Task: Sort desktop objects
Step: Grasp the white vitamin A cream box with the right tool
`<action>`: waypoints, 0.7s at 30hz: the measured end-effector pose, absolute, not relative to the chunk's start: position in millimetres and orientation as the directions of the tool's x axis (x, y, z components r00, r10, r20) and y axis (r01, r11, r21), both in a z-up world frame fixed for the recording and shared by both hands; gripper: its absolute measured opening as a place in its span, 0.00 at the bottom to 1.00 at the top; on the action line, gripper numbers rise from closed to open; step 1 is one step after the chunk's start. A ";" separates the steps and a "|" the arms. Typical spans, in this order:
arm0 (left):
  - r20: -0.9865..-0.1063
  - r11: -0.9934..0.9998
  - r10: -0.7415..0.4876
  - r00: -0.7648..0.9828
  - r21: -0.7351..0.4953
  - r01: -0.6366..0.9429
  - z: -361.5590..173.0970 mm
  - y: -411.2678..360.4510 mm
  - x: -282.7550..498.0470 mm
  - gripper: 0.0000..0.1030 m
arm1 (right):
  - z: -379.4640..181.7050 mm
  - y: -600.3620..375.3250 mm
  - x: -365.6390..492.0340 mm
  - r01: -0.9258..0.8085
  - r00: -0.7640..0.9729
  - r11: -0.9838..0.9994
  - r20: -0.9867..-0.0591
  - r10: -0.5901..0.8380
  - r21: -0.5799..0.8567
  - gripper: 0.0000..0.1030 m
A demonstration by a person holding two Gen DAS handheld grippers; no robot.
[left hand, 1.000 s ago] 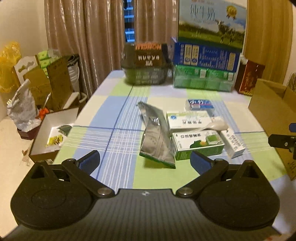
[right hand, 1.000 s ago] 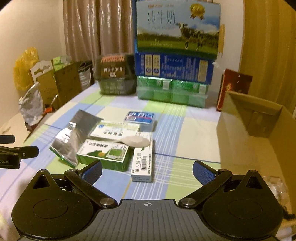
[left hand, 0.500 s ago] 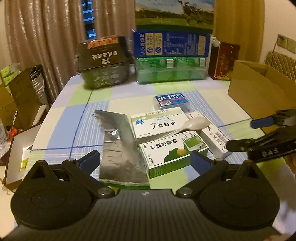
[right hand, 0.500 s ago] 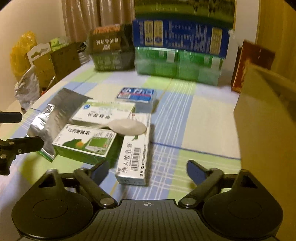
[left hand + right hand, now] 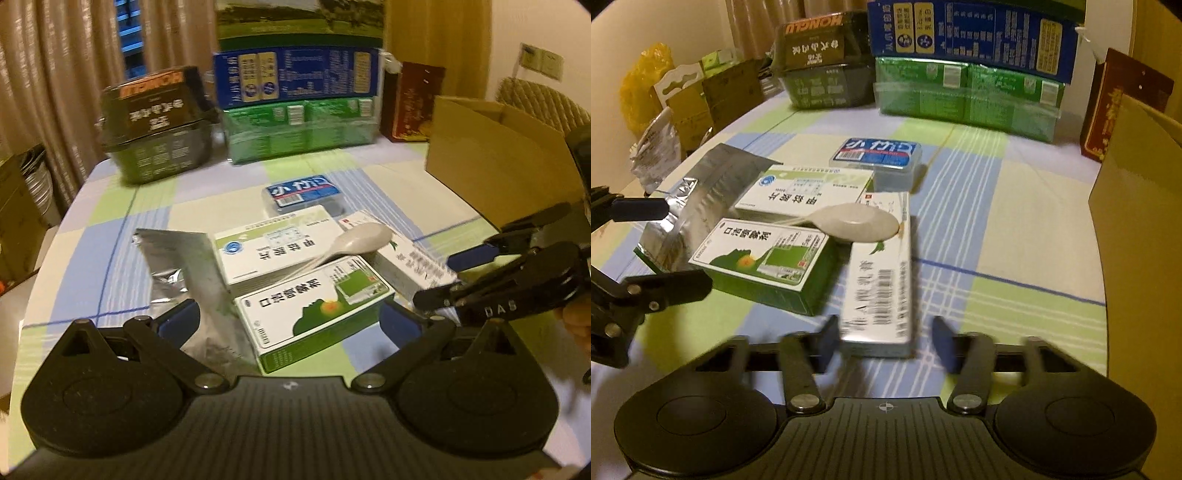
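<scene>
On the worktop (image 5: 1015, 229) lie three paper medicine boxes: one green and white (image 5: 764, 258), one flat white (image 5: 805, 192), one long narrow white (image 5: 882, 280); one white spoon (image 5: 857, 221); one silver foil pouch (image 5: 698, 206); one clear plastic case with a blue label (image 5: 879, 155); one open cardboard box (image 5: 495, 155); at the far edge, three stacked cartons, one dark basket (image 5: 159, 125) and one red box (image 5: 413, 103); two hand-held grippers, the left (image 5: 290, 319) and the right (image 5: 884, 341).

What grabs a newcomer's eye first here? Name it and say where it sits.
The heap of medicine boxes mid-table draws the eye, with a white spoon lying across the top of it. Nearest the right tongs, a long white box sits between the closing jaws. Behind, stacked milk cartons stand at the table's far edge, and an open cardboard box is on the right.
</scene>
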State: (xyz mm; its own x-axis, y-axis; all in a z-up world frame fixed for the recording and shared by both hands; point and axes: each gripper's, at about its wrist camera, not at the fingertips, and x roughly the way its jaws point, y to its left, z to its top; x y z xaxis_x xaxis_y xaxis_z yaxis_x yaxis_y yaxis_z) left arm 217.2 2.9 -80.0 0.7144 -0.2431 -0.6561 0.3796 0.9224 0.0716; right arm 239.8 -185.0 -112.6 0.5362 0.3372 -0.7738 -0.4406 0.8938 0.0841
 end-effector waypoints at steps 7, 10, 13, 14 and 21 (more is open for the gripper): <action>-0.692 0.881 -0.255 0.675 0.121 0.456 -96.6 -7.1 228.4 0.96 | -110.3 -184.5 232.2 -0.454 0.522 0.889 -0.790 0.321 0.061 0.34; -0.713 0.875 -0.253 0.654 0.120 0.469 -103.3 -9.5 231.7 0.95 | -110.0 -185.6 230.4 -0.451 0.517 0.890 -0.795 0.317 0.062 0.34; -0.735 0.872 -0.256 0.627 0.105 0.479 -108.7 -9.1 232.6 0.93 | -108.5 -187.2 229.0 -0.446 0.511 0.892 -0.799 0.317 0.069 0.34; -0.738 0.868 -0.265 0.620 0.097 0.487 -109.8 -8.8 231.9 0.93 | -108.0 -187.7 228.3 -0.447 0.507 0.891 -0.800 0.320 0.073 0.34; -0.738 0.842 -0.329 0.589 0.053 0.537 -110.9 -11.6 222.0 0.92 | -106.0 -191.7 219.0 -0.457 0.488 0.886 -0.811 0.323 0.078 0.34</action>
State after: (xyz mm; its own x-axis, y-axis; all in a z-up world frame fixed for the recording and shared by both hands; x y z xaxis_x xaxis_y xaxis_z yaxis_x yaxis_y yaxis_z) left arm 222.0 -11.6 -110.9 0.5891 -0.3293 -0.7380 0.5369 0.8420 0.0529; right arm 219.0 -191.7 -106.0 0.4879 0.3233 -0.8108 -0.4574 0.8858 0.0779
